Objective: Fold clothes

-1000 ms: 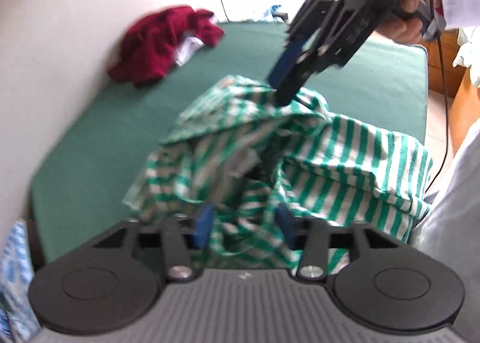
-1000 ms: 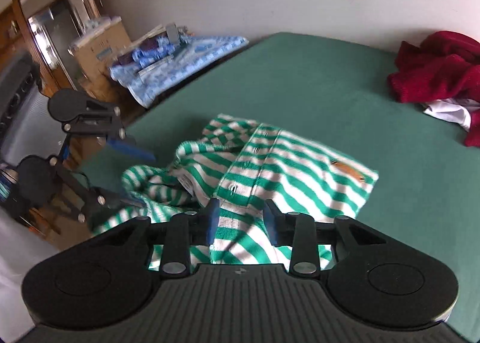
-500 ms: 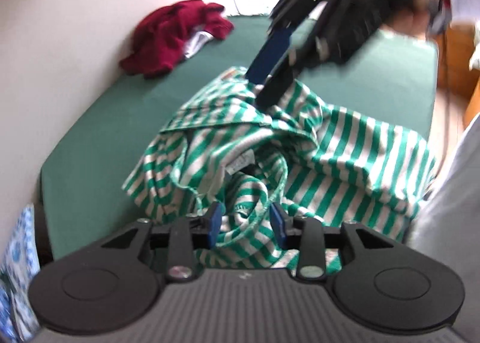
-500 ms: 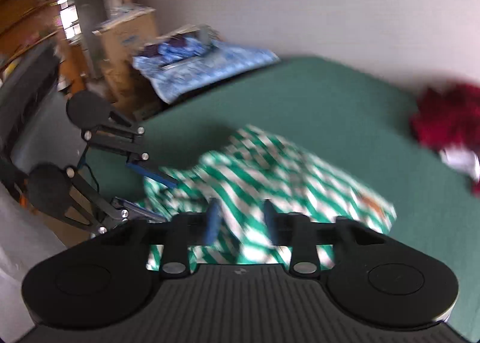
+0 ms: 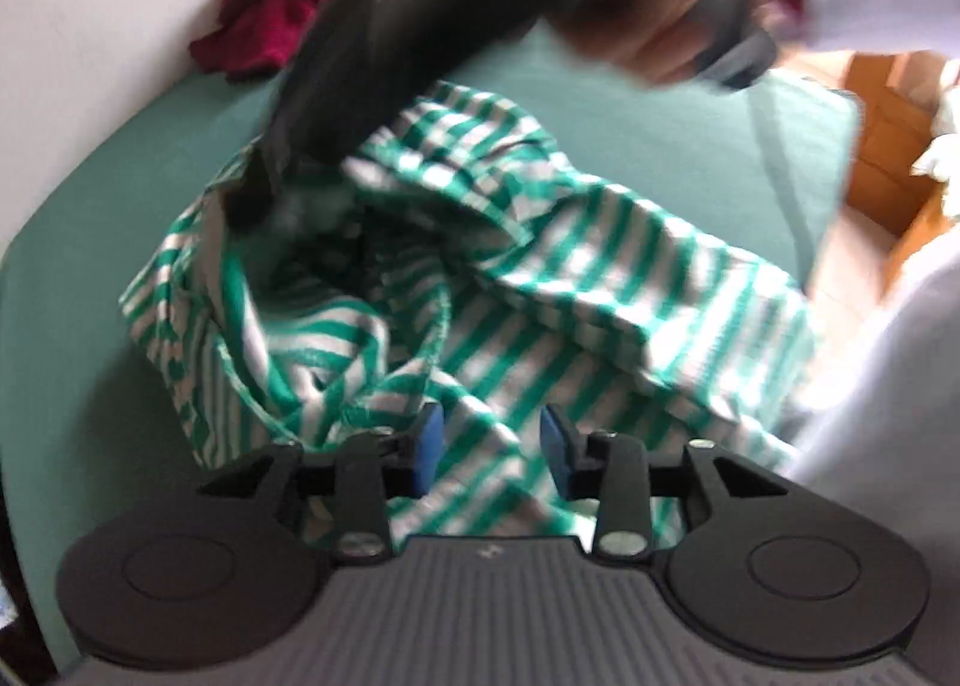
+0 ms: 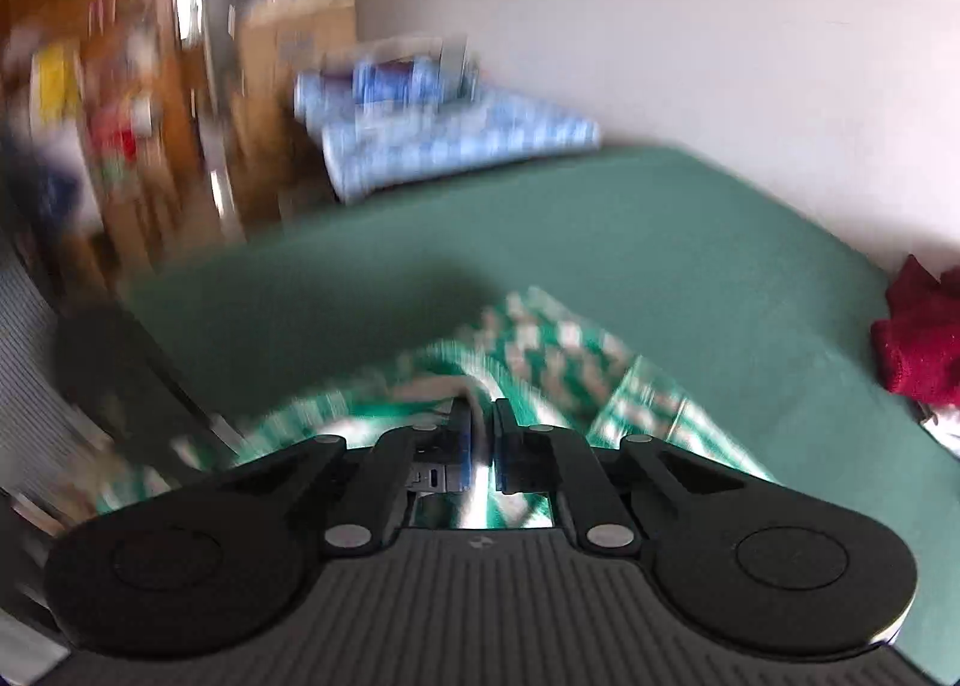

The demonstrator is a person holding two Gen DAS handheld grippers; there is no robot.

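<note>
On the green bed (image 5: 690, 146), dead centre, lies the striped shirt (image 5: 600, 326) — rumpled, half bunched, its near edge running under both grippers. Up at eleven o'clock in the left view, a red heap (image 5: 270, 20) sits by the wall, well apart.

Right gripper (image 6: 483, 446) now: its jaws are closing, the blue pads nearly together, and a sliver of striped cloth shows in the slim gap between them. It looks like a pinch on a fold, though blur keeps me from swearing the pads bite. From the left camera it comes in as a dark smear from twelve o'clock, its tip buried in the shirt's far-left bunch, a hand (image 5: 660, 26) behind it.

Left gripper (image 5: 492, 446): jaws part open, pads clear on both sides, shirt beneath them but nothing pinched.

Handling, as I read it: soft, light knit, no stiffness at all — it will sag and drag from any single grip and slide easily over the bed. Best hold looks like a hem or shoulder seam, taken at two spread points so the cloth hangs flat rather than twisting. That loose ribbed edge near seven o'clock of the pile seems the left's nearest sound grab.

Over at eleven o'clock in the right view, a blue bundle (image 6: 444, 134) rests beyond the bed.
</note>
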